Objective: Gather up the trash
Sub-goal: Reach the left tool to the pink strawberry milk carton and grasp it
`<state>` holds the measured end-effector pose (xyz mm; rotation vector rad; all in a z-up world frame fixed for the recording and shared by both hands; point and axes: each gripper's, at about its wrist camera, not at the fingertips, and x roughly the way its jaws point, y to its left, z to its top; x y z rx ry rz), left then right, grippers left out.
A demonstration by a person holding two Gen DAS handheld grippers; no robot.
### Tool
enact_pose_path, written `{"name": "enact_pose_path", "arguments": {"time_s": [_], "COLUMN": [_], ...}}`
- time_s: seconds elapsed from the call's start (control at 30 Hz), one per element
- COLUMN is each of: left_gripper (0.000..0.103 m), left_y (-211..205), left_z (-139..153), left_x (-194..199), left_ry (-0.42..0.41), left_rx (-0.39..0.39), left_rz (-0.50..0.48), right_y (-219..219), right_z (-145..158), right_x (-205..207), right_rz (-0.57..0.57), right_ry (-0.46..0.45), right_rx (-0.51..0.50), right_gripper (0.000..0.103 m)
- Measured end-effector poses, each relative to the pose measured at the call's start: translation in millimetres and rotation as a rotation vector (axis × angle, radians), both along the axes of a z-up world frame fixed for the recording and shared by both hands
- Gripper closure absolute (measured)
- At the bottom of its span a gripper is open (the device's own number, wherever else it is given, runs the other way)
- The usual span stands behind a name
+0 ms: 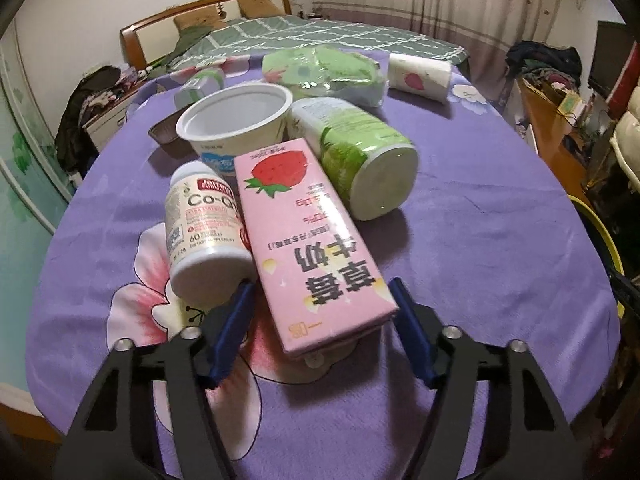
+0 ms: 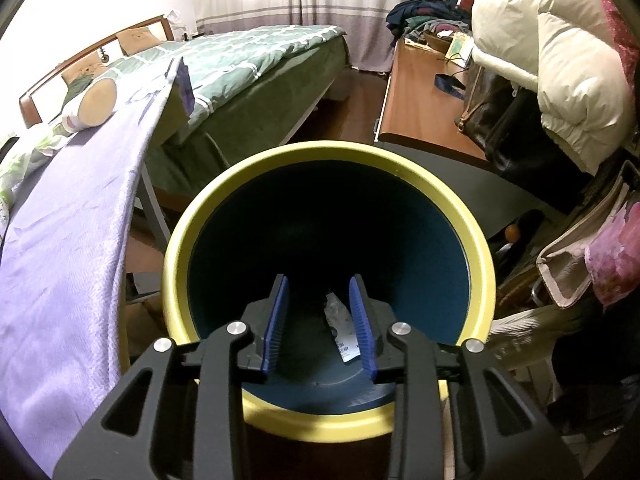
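Observation:
A pink strawberry milk carton (image 1: pixel 308 232) lies on the purple floral tablecloth (image 1: pixel 480 280), leaning on the other litter with its near end raised. My left gripper (image 1: pixel 322 284) is shut on that near end, one blue pad on each side. A white Co-Q10 pill bottle (image 1: pixel 206 220) lies against the carton's left side, touching the left finger (image 1: pixel 236 320). In the right wrist view my right gripper (image 2: pixel 318 278) hangs open and empty over the yellow-rimmed blue bin (image 2: pixel 328 150). A crumpled wrapper (image 2: pixel 340 328) lies on the bin's floor.
Behind the carton are a white yogurt cup (image 1: pixel 236 120), a green-and-white canister (image 1: pixel 360 152) on its side, green packets (image 1: pixel 324 70), a tissue roll (image 1: pixel 418 74) and a brown tray (image 1: pixel 166 132). The bin's rim (image 1: pixel 604 232) shows right of the table. Bed, desk and bags surround it.

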<state>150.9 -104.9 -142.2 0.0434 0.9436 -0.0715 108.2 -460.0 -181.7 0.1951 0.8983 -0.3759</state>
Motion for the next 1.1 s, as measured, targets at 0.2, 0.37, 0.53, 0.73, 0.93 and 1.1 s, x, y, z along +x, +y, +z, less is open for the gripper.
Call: {"name": "enact_pose_path", "arguments": {"time_s": [0.2, 0.37, 0.53, 0.73, 0.93, 1.1], "left_gripper": [0.048, 0.049, 0.051, 0.052, 0.052, 0.052], "left_y": [7, 10, 14, 7, -9, -26], "left_z": [4, 16, 37, 57, 67, 75], "left_x": [-5, -25, -49, -65, -73, -74], "left_ry": [-0.044, -0.083, -0.152, -0.199, -0.218, -0.220], "left_rx": [0.009, 0.037, 0.047, 0.010, -0.008, -0.031], "left_rz": [-0.002, -0.026, -0.057, -0.113, -0.169, -0.221], "right_y": [0, 1, 4, 5, 0, -6], "right_z": [0, 2, 5, 11, 16, 17], "right_x": [-1, -3, -6, -11, -19, -27], "right_rz": [0.001, 0.003, 0.005, 0.006, -0.007, -0.021], "right_ry": [-0.008, -0.018, -0.029, -0.049, -0.066, -0.079], "right_rx": [0.006, 0.005, 0.004, 0.003, 0.004, 0.013], "right_gripper": [0.072, 0.072, 0.072, 0.072, 0.072, 0.072]}}
